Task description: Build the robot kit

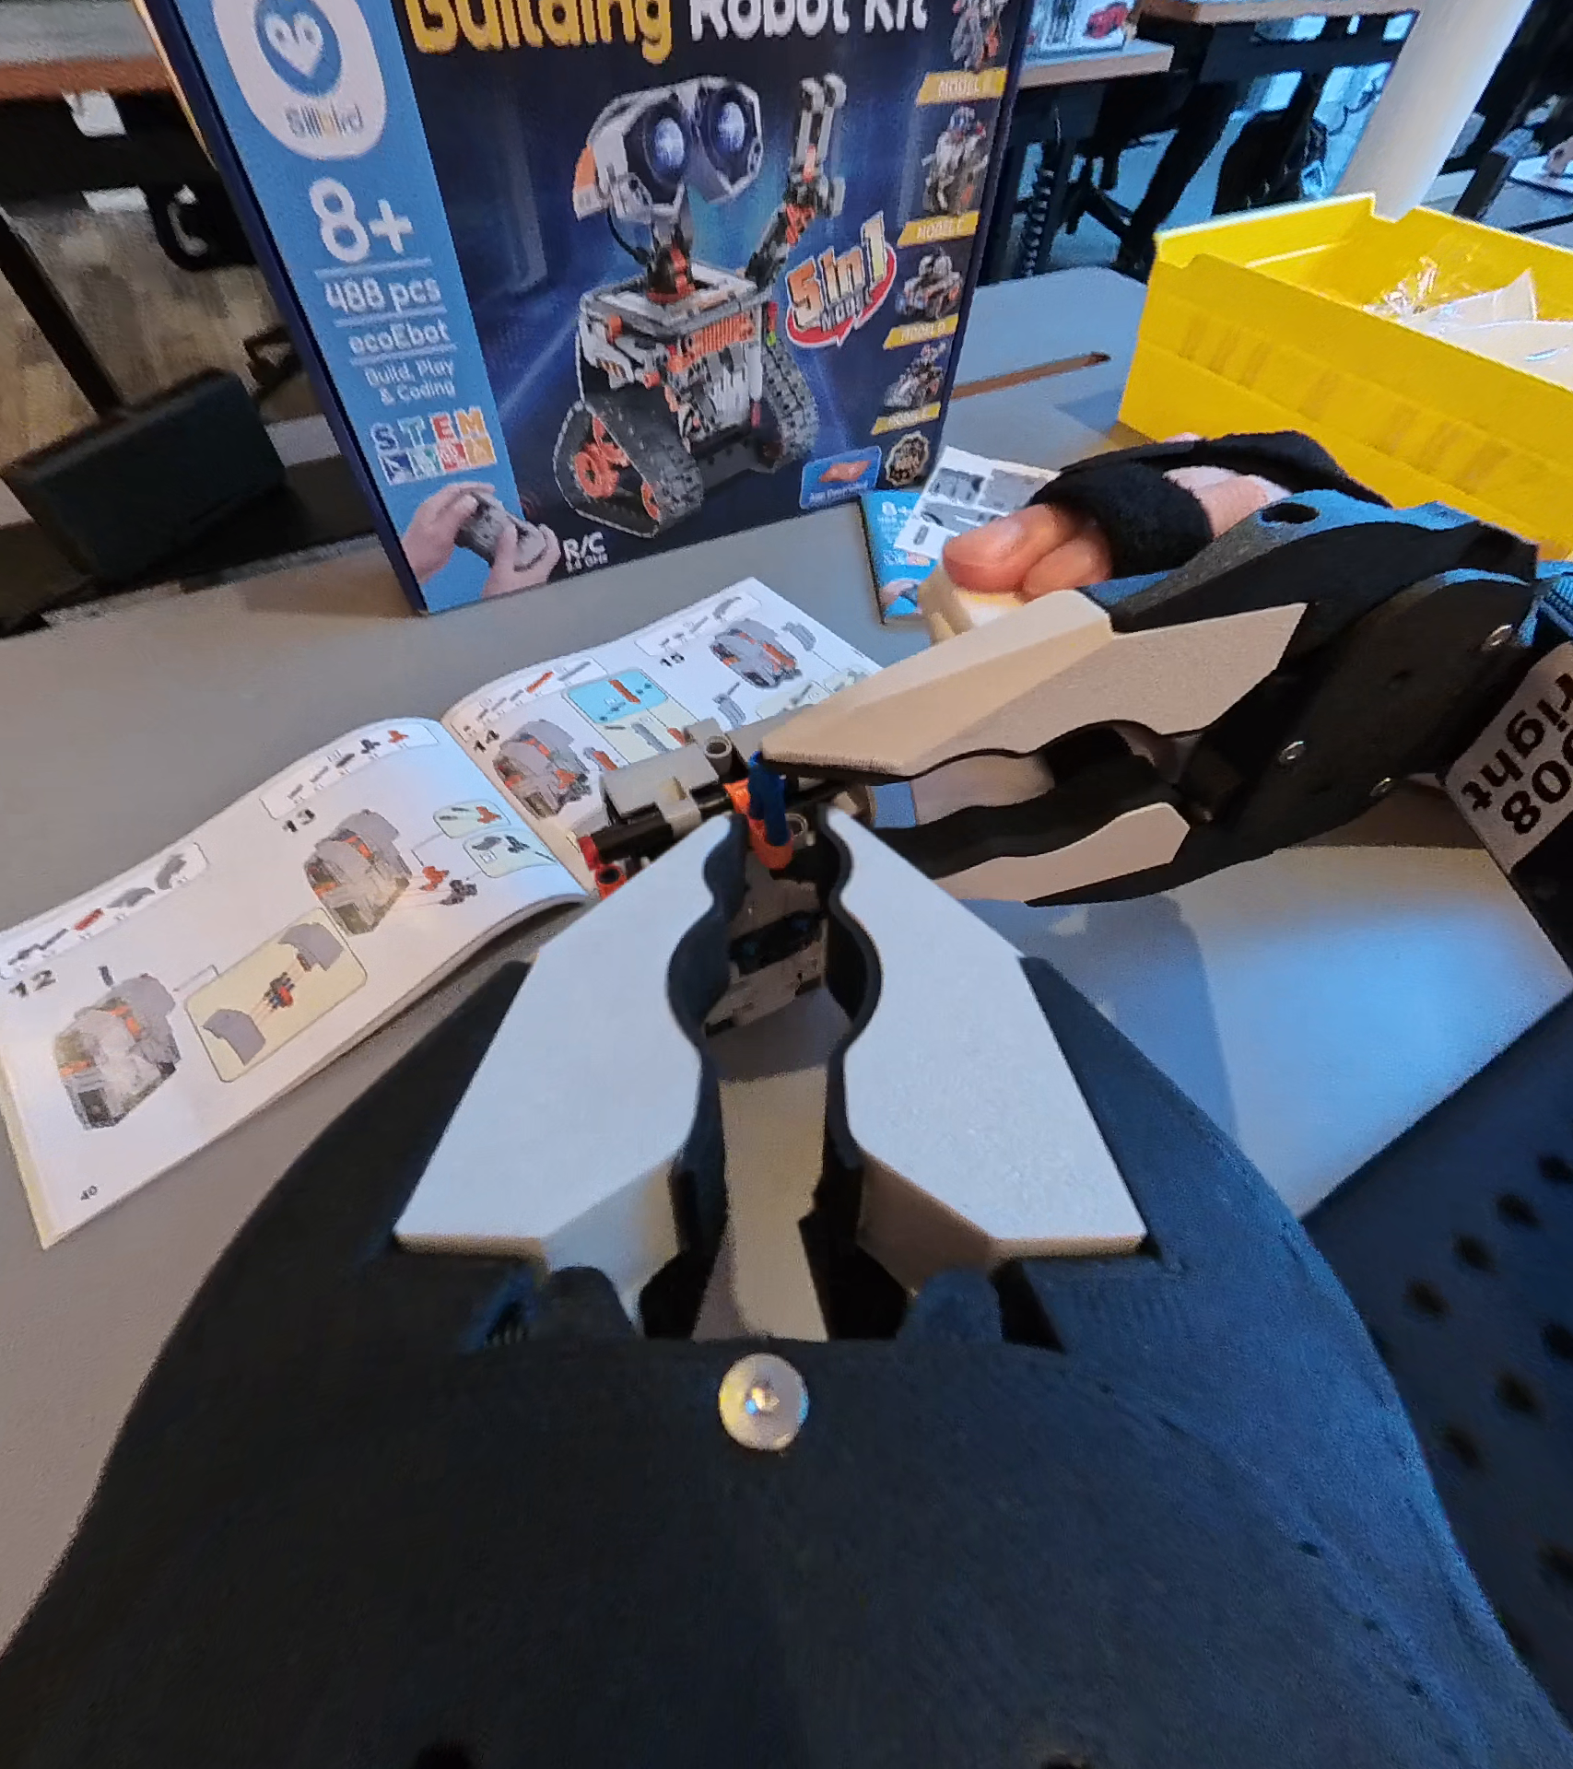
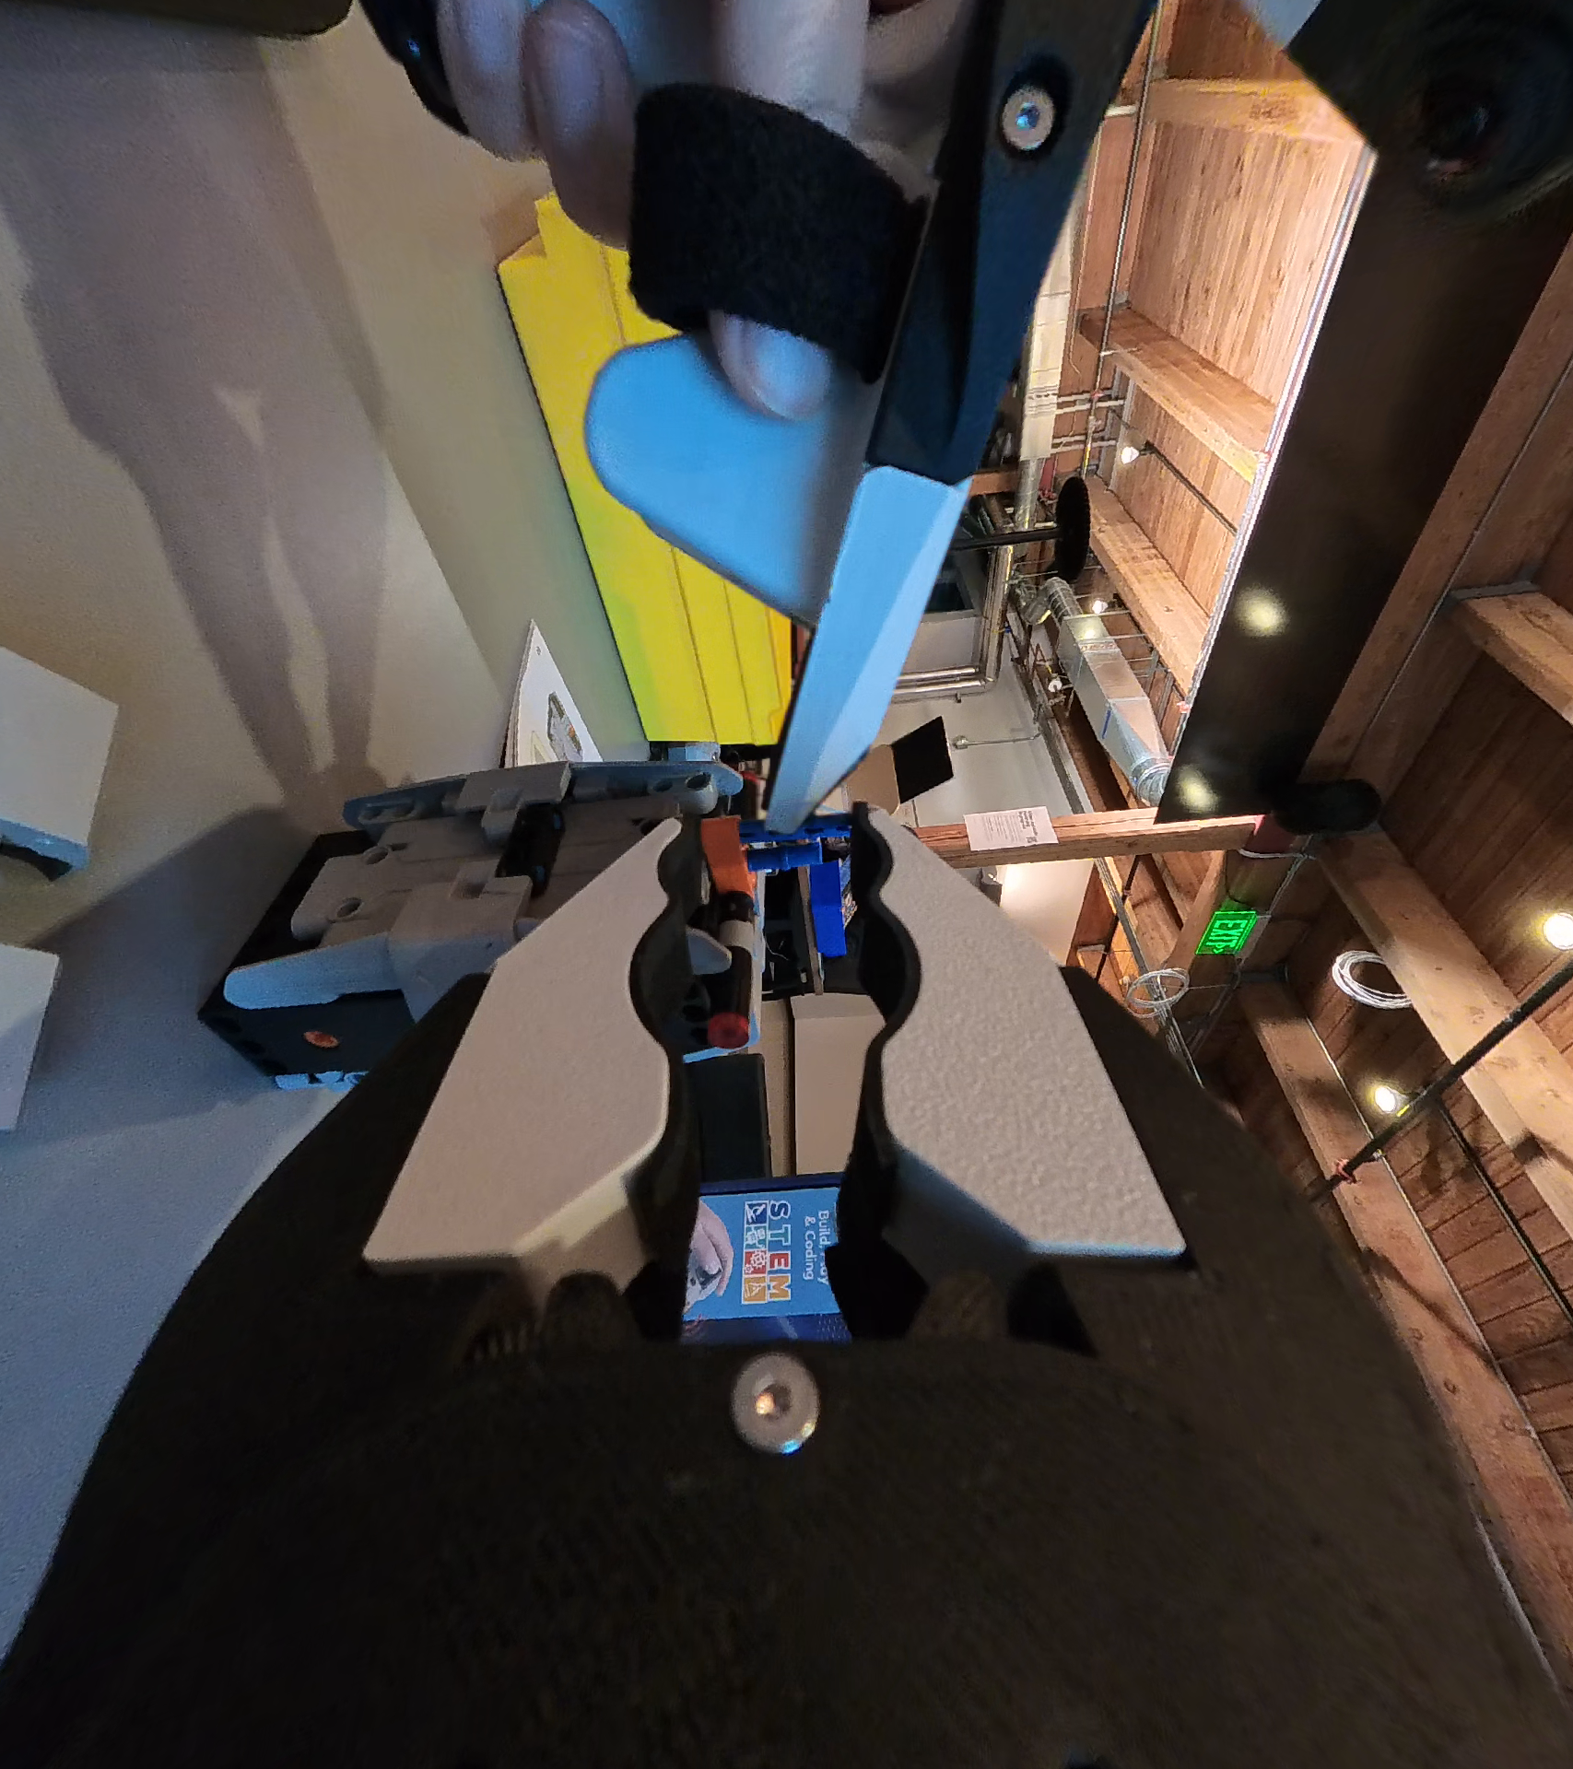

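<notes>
A grey, black and orange brick assembly (image 1: 658, 804) stands on the grey table (image 1: 141, 747), just past an open instruction booklet (image 1: 284, 909). My left gripper (image 1: 780, 828) is shut on the assembly's near part, its jaws narrow around it. My right gripper (image 1: 806, 794) comes in from the right, and its fingertips pinch a short blue pin (image 1: 766, 799) at the assembly's top. In the right wrist view, my right gripper (image 2: 773, 828) spans the blue pin (image 2: 787, 855) next to an orange piece. The left gripper (image 2: 782, 809) reaches the same spot from above. The assembly (image 2: 399, 909) lies to the left there.
A tall blue kit box (image 1: 629, 287) stands behind the booklet. A yellow bin (image 1: 1385, 383) with clear bags sits at the back right, and a small leaflet (image 1: 935, 517) lies near it. A black perforated mat (image 1: 1529, 1340) lies at the near right. A gloved hand (image 1: 1022, 546) holds the right gripper. My left and right fingertips are right by each other.
</notes>
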The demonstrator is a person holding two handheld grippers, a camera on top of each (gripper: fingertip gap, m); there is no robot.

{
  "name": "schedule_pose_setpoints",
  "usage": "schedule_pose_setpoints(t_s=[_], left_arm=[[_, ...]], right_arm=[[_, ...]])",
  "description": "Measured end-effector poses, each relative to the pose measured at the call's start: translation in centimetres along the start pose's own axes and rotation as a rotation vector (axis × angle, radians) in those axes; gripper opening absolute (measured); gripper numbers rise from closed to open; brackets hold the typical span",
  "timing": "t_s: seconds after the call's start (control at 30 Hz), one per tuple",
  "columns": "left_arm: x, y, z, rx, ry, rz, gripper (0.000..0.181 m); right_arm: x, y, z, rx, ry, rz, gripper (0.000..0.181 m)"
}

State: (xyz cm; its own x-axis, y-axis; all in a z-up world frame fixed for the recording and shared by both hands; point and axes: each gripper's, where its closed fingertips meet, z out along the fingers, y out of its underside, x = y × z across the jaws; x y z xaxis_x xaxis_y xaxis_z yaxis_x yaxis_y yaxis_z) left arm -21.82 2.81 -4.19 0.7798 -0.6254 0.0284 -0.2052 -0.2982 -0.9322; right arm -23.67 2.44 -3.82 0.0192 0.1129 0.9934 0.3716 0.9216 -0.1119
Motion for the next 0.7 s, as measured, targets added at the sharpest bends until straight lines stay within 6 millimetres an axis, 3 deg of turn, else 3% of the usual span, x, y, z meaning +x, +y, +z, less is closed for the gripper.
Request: schedule_pose_setpoints(t_s=[0.33, 0.53, 0.7], left_arm=[[-0.15, 0.11, 0.81, 0.035, -0.021, 0.025, 0.002], [-0.2, 0.2, 0.78, 0.019, -0.015, 0.031, 0.002], [-0.22, 0.2, 0.81, 0.015, -0.021, 0.039, 0.002]], right_arm=[[0.03, 0.07, -0.05, 0.004, -0.005, 0.015, 0.03], [0.7, 0.16, 0.07, -0.006, 0.023, 0.052, 0.045], [-0.04, 0.11, 0.19, -0.012, -0.012, 0.013, 0.031]])
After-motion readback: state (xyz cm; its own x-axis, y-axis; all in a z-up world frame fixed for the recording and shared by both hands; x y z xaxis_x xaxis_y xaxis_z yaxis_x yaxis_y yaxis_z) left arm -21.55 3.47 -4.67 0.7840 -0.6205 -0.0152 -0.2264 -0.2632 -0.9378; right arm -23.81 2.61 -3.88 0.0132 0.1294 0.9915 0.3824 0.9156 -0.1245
